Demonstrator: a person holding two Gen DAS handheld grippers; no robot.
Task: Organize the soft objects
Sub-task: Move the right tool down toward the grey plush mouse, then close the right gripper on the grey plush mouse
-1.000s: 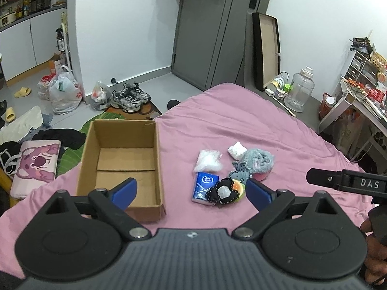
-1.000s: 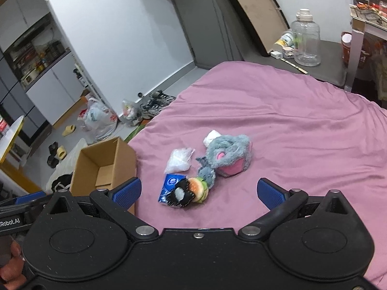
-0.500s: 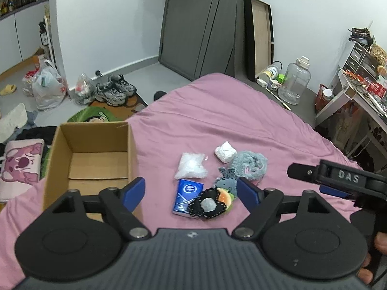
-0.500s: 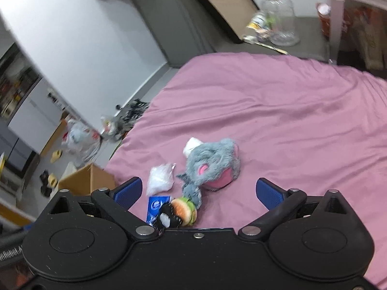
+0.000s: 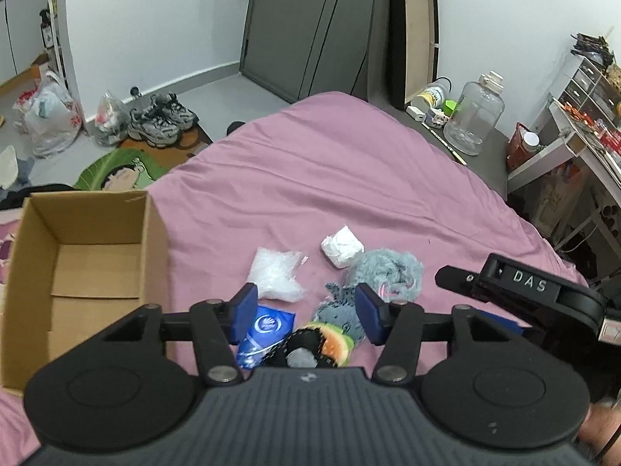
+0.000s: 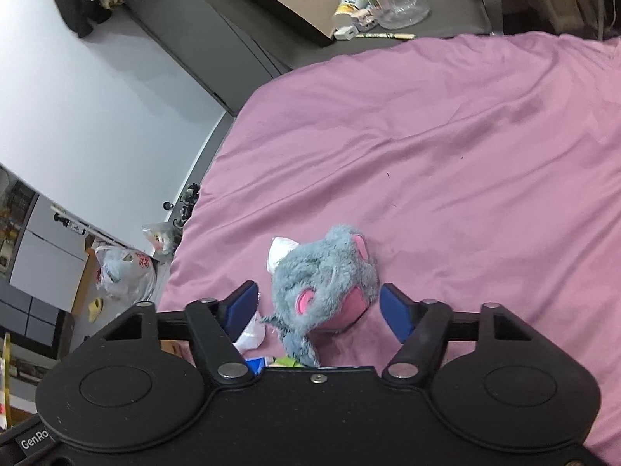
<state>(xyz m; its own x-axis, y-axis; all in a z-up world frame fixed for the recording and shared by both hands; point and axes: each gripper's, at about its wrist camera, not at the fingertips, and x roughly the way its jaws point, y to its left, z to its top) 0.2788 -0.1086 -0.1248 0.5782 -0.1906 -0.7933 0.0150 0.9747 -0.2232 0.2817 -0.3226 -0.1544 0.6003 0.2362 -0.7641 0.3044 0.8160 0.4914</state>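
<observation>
A heap of soft things lies on the pink bed sheet (image 5: 330,178). My left gripper (image 5: 306,318) hovers over a blue tissue pack (image 5: 264,332) and a burger-like plush (image 5: 322,343); its jaws are closing and the pads touch nothing. A clear bag of white stuffing (image 5: 277,273), a white wad (image 5: 341,246) and a grey-and-pink plush (image 5: 388,272) lie just beyond. My right gripper (image 6: 318,310) straddles the grey-and-pink plush (image 6: 326,279); its jaws are closing with a gap still on each side. An open cardboard box (image 5: 81,272) sits empty at the left.
The right gripper's body (image 5: 524,295) reaches in from the right in the left wrist view. Off the bed's far end stand a clear water jug (image 5: 473,116), a leaning board (image 5: 415,35) and shoes (image 5: 161,120) and bags on the floor. A white desk (image 5: 574,143) stands at the right.
Both grippers have come down and closer to the heap while their jaws narrowed. The right one has rolled and now brackets the grey-and-pink plush.
</observation>
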